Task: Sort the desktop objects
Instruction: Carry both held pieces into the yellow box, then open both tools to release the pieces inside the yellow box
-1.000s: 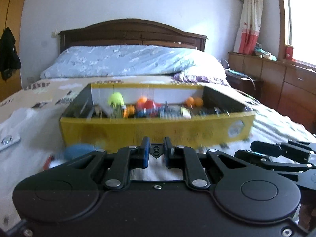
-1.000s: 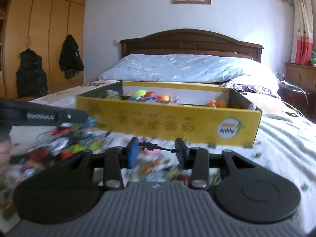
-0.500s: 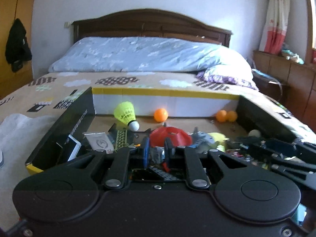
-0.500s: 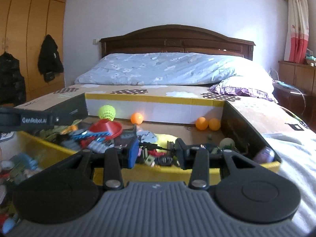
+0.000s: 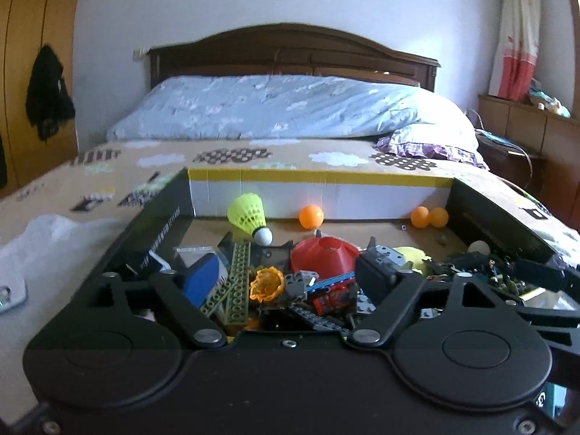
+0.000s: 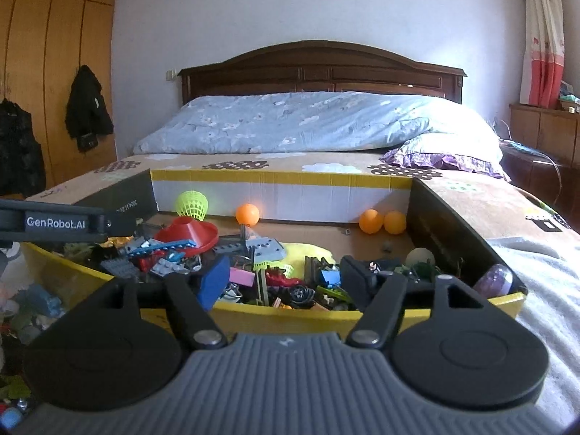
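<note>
You're working on a bed with a patterned tan sheet and a folded light-blue floral quilt at the far end, up against a dark wooden headboard; there's a wooden wardrobe on the left wall with dark jackets hanging on it, and a red-and-white curtain far right. The shallow yellow cardboard box sits right in front of you on the sheet, stuffed with small toys: a neon-yellow plastic shuttlecock and three orange ping-pong balls along the far wall, a red plastic cone on top of the pile. Your left gripper hangs over the box's near left part with its jaws opening and nothing pinched between the pads, just the toy heap below. Your right gripper is over the near edge, jaws opening too, nothing between them. More loose toys lie on the sheet outside the box at the left, but they're blurry and cut off by the frame. The dark jumble in the box's right corner is too small to make out.
</note>
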